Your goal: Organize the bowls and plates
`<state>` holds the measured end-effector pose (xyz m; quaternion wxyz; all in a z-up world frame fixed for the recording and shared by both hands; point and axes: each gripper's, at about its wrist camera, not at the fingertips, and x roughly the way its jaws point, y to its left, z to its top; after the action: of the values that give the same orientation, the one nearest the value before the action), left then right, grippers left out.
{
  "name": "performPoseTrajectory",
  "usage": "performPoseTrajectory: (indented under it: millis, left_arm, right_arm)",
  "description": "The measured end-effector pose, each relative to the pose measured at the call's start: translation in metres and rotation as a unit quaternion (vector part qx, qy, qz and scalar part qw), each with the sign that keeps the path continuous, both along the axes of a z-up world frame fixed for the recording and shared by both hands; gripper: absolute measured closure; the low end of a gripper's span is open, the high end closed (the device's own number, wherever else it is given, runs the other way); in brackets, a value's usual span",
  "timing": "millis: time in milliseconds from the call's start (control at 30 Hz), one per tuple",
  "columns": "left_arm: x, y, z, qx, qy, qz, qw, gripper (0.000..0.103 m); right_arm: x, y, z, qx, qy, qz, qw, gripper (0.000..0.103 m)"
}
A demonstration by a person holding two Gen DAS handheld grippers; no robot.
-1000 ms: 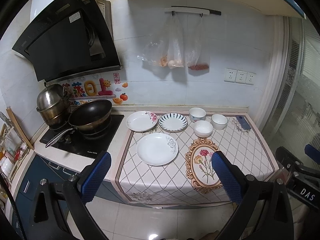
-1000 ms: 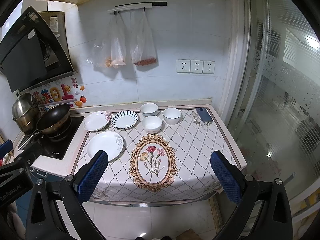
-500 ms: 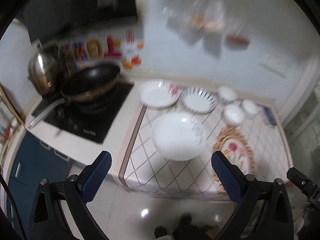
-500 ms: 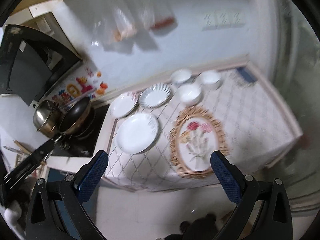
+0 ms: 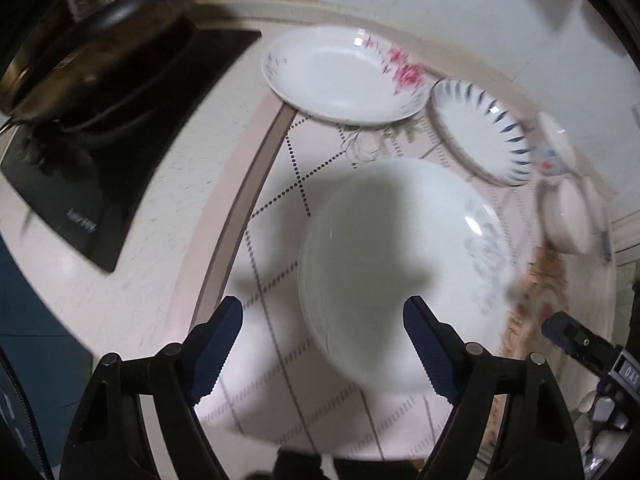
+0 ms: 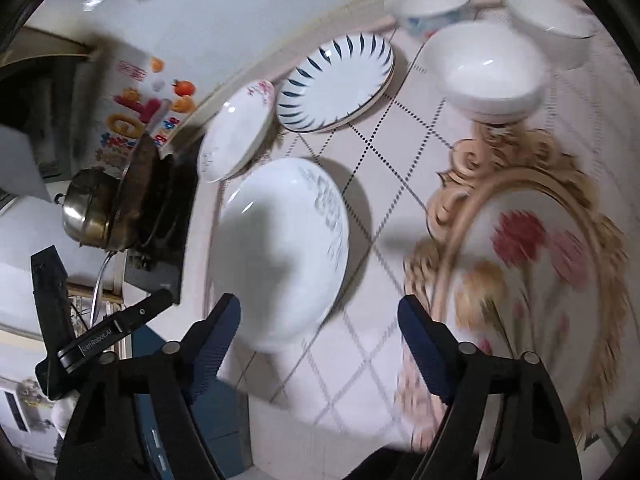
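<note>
A large white plate with a grey flower (image 5: 396,256) (image 6: 280,252) lies nearest on the patterned cloth. Behind it lie a pink-flowered plate (image 5: 340,74) (image 6: 236,136) and a blue-striped plate (image 5: 480,132) (image 6: 336,80). Three white bowls stand to the right: a front one (image 6: 486,70) (image 5: 568,220) and two behind (image 6: 428,4) (image 6: 548,20). My left gripper (image 5: 322,344) is open, close above the large plate's near-left edge. My right gripper (image 6: 320,340) is open, just above the cloth at the large plate's near-right edge.
A black pan (image 5: 100,52) sits on the dark hob (image 5: 100,168) to the left, with a steel pot (image 6: 88,212) behind it. The cloth's gold oval flower pattern (image 6: 532,264) lies to the right. The counter's front edge is right below both grippers.
Both grippers have dropped from far back to close over the counter and the large white plate. Both stay open and the dishes have not moved.
</note>
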<state>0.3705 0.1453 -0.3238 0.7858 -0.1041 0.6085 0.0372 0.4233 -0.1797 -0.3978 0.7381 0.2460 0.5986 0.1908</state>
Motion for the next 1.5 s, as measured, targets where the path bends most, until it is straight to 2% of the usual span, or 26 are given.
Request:
performPoseTrajectory:
  millis: [67, 133, 167, 200, 233, 267, 300, 333, 367, 567, 700, 900, 1067, 1300, 1500]
  left_arm:
    - [0.015, 0.001, -0.014, -0.007, 0.014, -0.007, 0.9999, 0.036]
    - [0.029, 0.003, -0.027, -0.009, 0.026, -0.012, 0.9995, 0.042]
    - [0.033, 0.004, -0.032, -0.009, 0.032, -0.015, 0.9993, 0.051]
    - [0.037, 0.006, -0.037, -0.012, 0.039, -0.017, 0.9990, 0.054]
    - [0.040, 0.007, -0.041, -0.016, 0.044, -0.018, 0.9988, 0.060]
    - [0.041, 0.009, -0.044, -0.023, 0.046, -0.019, 0.9985, 0.070]
    - [0.041, 0.009, -0.046, -0.024, 0.047, -0.019, 0.9984, 0.072]
    - [0.039, 0.010, -0.046, -0.020, 0.044, -0.019, 0.9987, 0.074]
    - [0.036, 0.010, -0.044, -0.018, 0.038, -0.021, 0.9989, 0.074]
    - [0.024, 0.006, -0.039, -0.014, 0.028, -0.019, 0.9993, 0.074]
    - [0.015, -0.005, -0.035, -0.025, 0.023, -0.023, 0.9992, 0.074]
    - [0.004, -0.028, -0.015, -0.040, 0.010, -0.045, 0.9981, 0.074]
    - [-0.003, -0.068, -0.007, -0.047, 0.001, -0.081, 0.9956, 0.074]
    - [0.010, -0.134, -0.017, -0.054, 0.005, -0.124, 0.9908, 0.074]
    - [0.008, -0.163, -0.027, -0.054, 0.016, -0.141, 0.9884, 0.074]
  right_arm:
    - [0.016, 0.007, -0.015, 0.008, 0.015, 0.008, 1.000, 0.034]
    - [0.033, 0.015, -0.031, 0.014, 0.027, 0.018, 0.999, 0.041]
    - [0.042, 0.020, -0.042, 0.014, 0.034, 0.027, 0.999, 0.047]
    - [0.048, 0.023, -0.049, 0.019, 0.040, 0.031, 0.999, 0.052]
    - [0.051, 0.026, -0.052, 0.022, 0.044, 0.034, 0.998, 0.061]
    - [0.056, 0.029, -0.057, 0.025, 0.048, 0.038, 0.998, 0.070]
    - [0.058, 0.032, -0.059, 0.030, 0.049, 0.041, 0.998, 0.076]
    - [0.062, 0.034, -0.062, 0.030, 0.049, 0.043, 0.997, 0.085]
    - [0.064, 0.036, -0.064, 0.026, 0.048, 0.045, 0.998, 0.088]
    - [0.068, 0.039, -0.062, 0.023, 0.045, 0.060, 0.997, 0.089]
    - [0.063, 0.030, -0.054, 0.017, 0.038, 0.062, 0.997, 0.088]
    - [0.045, -0.009, -0.040, 0.013, 0.032, 0.049, 0.998, 0.088]
    - [0.025, -0.052, -0.028, 0.007, 0.022, 0.027, 0.999, 0.088]
    - [-0.002, -0.117, -0.027, -0.008, 0.021, -0.016, 1.000, 0.088]
    - [-0.014, -0.154, -0.043, -0.014, 0.030, -0.044, 0.998, 0.088]
